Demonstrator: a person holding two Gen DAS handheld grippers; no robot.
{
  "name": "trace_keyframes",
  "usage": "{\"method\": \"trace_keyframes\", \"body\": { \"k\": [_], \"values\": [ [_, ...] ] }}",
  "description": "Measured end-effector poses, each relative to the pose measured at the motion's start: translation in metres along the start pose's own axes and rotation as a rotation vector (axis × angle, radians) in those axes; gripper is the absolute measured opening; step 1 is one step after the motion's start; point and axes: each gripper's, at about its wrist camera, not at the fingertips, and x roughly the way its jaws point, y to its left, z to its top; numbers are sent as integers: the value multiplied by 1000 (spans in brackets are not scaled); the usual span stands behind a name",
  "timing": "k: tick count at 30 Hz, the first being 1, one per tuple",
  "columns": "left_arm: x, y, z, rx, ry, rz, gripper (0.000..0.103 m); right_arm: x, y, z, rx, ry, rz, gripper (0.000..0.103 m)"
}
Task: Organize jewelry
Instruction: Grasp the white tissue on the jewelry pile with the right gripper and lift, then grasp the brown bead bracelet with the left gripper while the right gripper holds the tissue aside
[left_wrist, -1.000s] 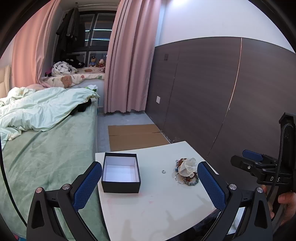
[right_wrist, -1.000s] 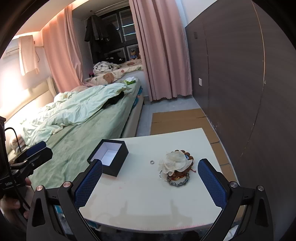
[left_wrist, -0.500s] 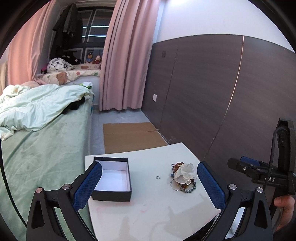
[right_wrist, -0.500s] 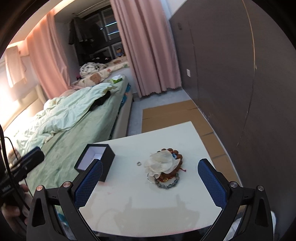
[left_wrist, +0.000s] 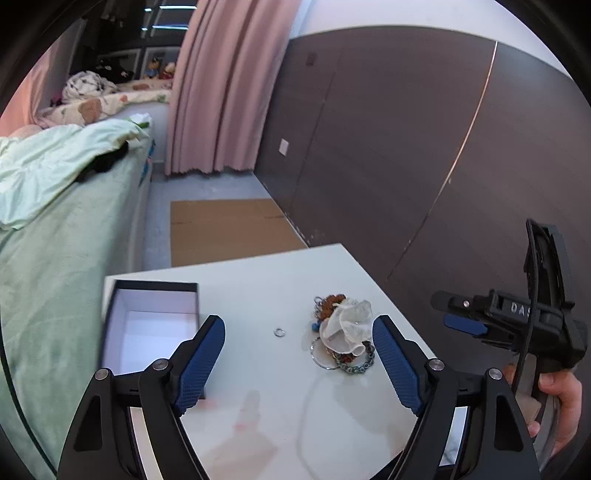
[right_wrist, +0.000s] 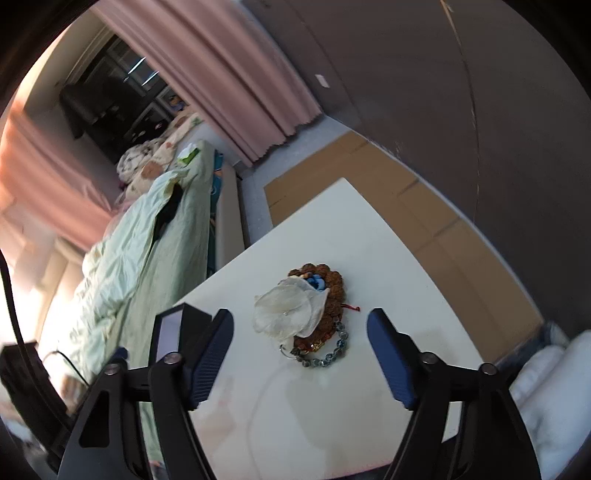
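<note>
Right claw (right_wrist: 300, 338) spread above the jewelry pile (right_wrist: 308, 314).
Descend centred, pinch one piece only; left claw (left_wrist: 298, 350), also spread, waits beside the box (left_wrist: 147, 325).

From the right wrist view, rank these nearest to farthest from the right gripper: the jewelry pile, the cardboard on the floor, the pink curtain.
From the right gripper:
1. Jewelry pile, on the white table, just ahead between the open fingers.
2. Cardboard, flat on the floor beyond the table's far edge.
3. Pink curtain, hanging at the room's far end.
</note>
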Motion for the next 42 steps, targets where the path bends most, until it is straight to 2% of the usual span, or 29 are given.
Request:
{"method": "trace_keyframes", "body": {
  "k": [4, 9, 13, 14, 16, 17, 18, 21, 26, 31, 36, 37, 39, 42],
  "values": [
    [23, -4, -1, 3, 52, -20, 80, 24, -13, 5, 69, 51, 26, 64],
    [55, 1, -3, -1, 119, 4, 58, 57, -21, 7, 121, 132, 22, 56],
    [76, 4, -3, -5, 157, 0, 57, 82, -22, 9, 133, 182, 4, 55],
    [80, 3, -2, -2, 162, -6, 57, 86, -21, 10, 134, 189, 4, 51],
    [85, 4, -1, 2, 171, -11, 57, 95, -19, 11, 126, 210, 1, 31],
    [88, 4, -1, 3, 176, -11, 57, 99, -18, 11, 124, 223, 1, 5],
    [91, 5, 0, 2, 180, -11, 57, 102, -18, 11, 129, 235, 8, 3],
    [102, 7, 2, -2, 186, -14, 57, 95, -18, 13, 137, 205, 33, 3],
    [114, 6, 1, -17, 205, -34, 57, 59, -3, 26, 102, 59, 153, 3],
    [121, 0, -1, -8, 216, -51, 57, 34, 2, 30, 68, -44, 146, 3],
    [132, -8, -5, -15, 229, -86, 57, 33, -12, 34, 112, -41, 94, 3],
    [136, -10, -6, -19, 234, -96, 56, 35, -16, 34, 128, -33, 91, 3],
    [142, -14, -8, -26, 253, -114, 38, 37, -21, 34, 152, -24, 87, 3],
    [152, -15, -11, -49, 282, -141, 34, 37, -26, 37, 168, -20, 79, 3]
  ]
}}
